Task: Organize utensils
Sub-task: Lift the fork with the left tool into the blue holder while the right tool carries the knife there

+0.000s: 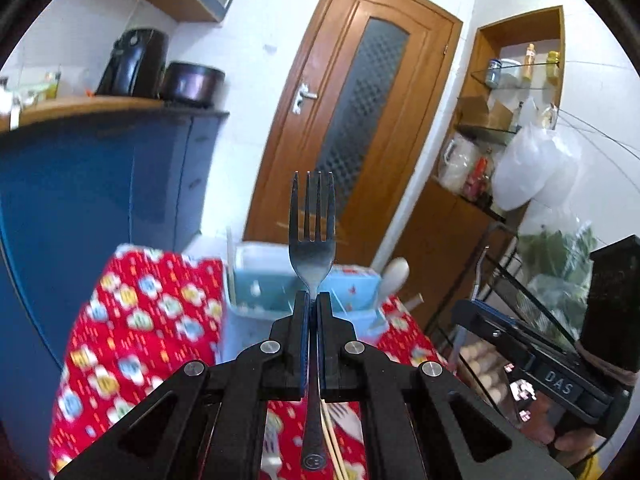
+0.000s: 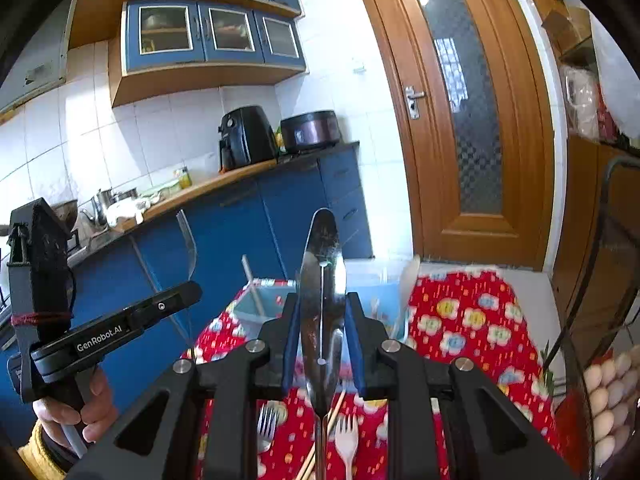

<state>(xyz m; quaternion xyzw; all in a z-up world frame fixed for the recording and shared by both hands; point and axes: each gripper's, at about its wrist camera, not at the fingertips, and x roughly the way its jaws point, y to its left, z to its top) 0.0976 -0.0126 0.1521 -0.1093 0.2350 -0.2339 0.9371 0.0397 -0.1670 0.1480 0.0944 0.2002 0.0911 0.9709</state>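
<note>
Nearest in the left wrist view: left gripper (image 1: 312, 300), jaws pressed together on the neck of a metal fork (image 1: 311, 236), tines pointing up and away, handle running back toward the lens between the pads. Long axis in line with the jaws. Just beyond and below the tines, a pale blue organizer tray (image 1: 256, 280) at the far end of the table (image 1: 132, 320) with its red flowered cloth; tray dead ahead of the fork, slightly left. At the right edge, right gripper (image 1: 472, 312) seen from the side, level with the left one.

Nearest in the right wrist view: right gripper (image 2: 322, 304), jaws clamped flat-on across a broad metal blade, probably a butter knife (image 2: 322, 280), rounded tip up and away, again in line with the jaws. Same tray ahead, a little left of the blade. Neither hand clearly nearer.

Below both grippers on the cloth: a second metal fork (image 2: 266, 424), a white plastic fork (image 2: 347, 436) and chopsticks (image 2: 320, 448), not yet sorted.

Hard to make out: tray compartments blurred and partly hidden behind the held pieces, so no telling which slot suits which. A pale upright stick (image 2: 253, 284) and a white spoon-like handle (image 1: 394, 276) stand in the tray; contents otherwise unclear. Tray's near rim cut off by the jaws.
</note>
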